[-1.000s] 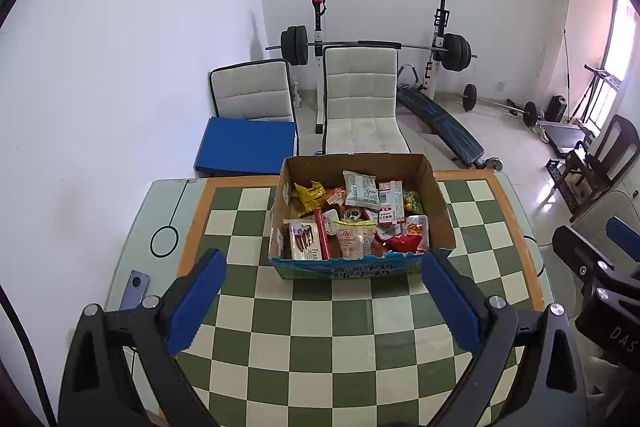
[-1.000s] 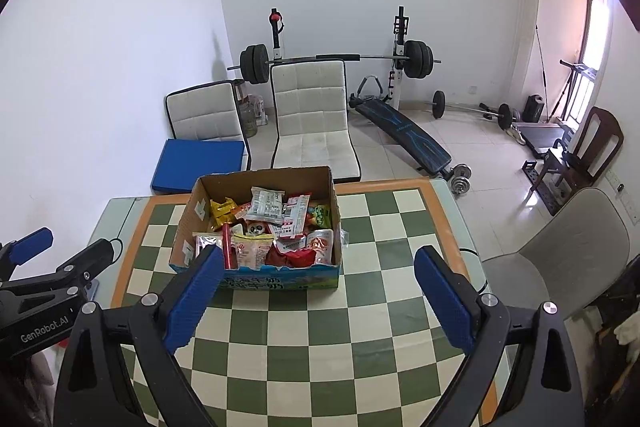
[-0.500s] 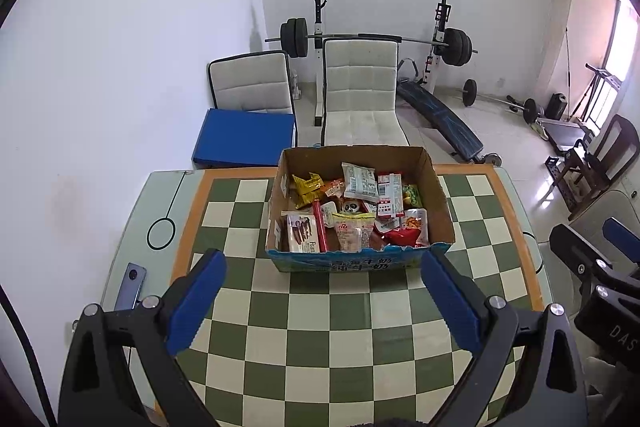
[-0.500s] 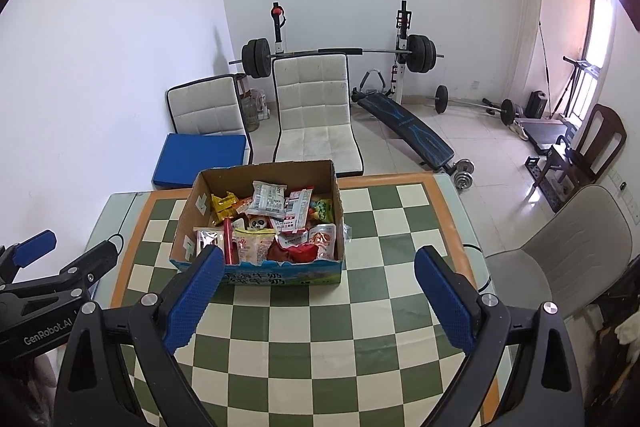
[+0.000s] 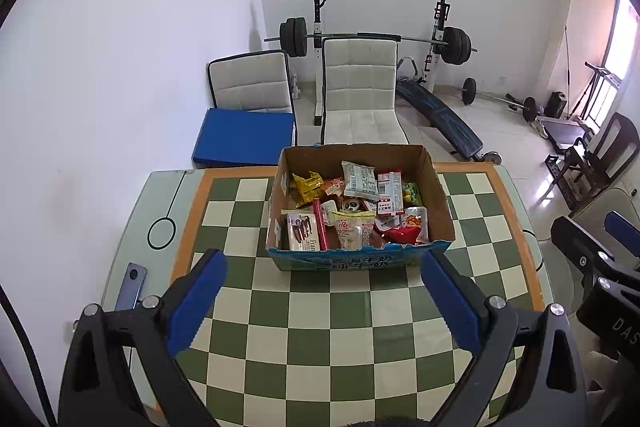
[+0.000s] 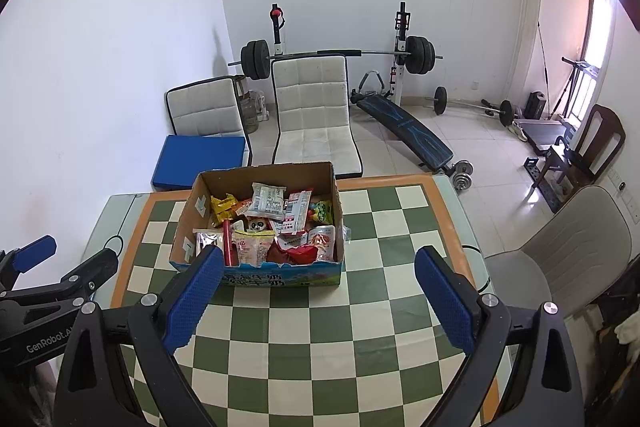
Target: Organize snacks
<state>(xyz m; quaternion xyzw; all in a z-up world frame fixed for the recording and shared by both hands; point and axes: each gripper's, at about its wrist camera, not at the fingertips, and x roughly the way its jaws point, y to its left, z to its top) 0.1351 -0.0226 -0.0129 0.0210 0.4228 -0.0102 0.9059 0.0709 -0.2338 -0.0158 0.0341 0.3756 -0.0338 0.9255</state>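
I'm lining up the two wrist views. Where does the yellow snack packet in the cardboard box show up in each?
Left wrist view: yellow snack packet in the far left part of the cardboard box, just above picture centre.
Right wrist view: yellow snack packet again far left in the box, left of picture centre.
Shared landmark: the panda-face packet.

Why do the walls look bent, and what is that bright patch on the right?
Left wrist view: the fisheye lens bows the walls and blackens the corners; the window glares. Right wrist view: same curving, window washed out, yet the snack box stays sharp.
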